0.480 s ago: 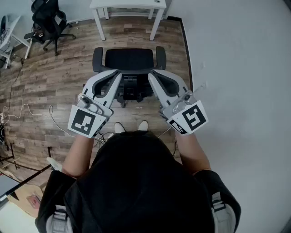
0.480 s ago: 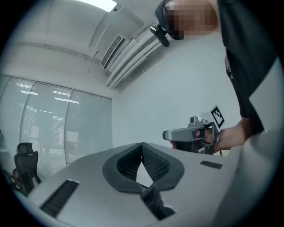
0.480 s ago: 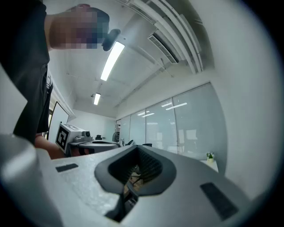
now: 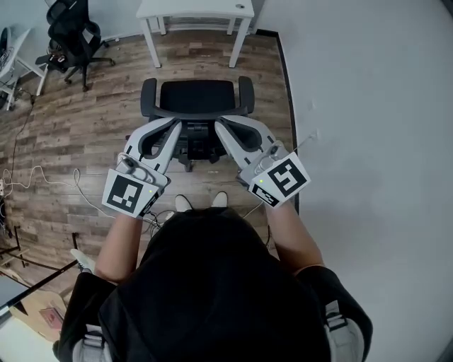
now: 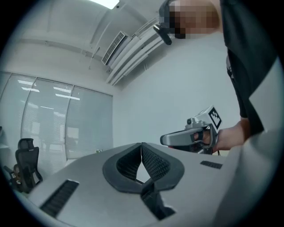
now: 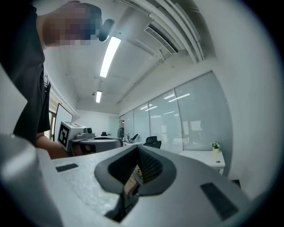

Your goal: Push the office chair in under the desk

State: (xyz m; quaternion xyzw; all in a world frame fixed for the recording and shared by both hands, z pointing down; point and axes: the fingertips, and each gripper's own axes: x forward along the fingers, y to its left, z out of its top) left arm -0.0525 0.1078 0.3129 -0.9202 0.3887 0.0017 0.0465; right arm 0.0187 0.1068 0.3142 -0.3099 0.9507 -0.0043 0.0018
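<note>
A black office chair (image 4: pixel 197 99) with two armrests stands upright. The white desk (image 4: pixel 195 8) sits at its 12 o'clock, a gap between them.

Office chair (image 4: pixel 197 95): black throughout. Desk (image 4: pixel 195 8): white. Floor (image 4: pixel 64 127): brown wood-grain planks, mixed light and dark. Left gripper (image 4: pixel 174 123) and right gripper (image 4: pixel 219 123): pale grey bodies, dark ribbed pads, black-and-white square markers. Wall (image 4: pixel 368 106): plain pale grey.

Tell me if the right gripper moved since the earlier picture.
Yes: the right gripper shifted leftward, away from the white wall in the head view.
</note>
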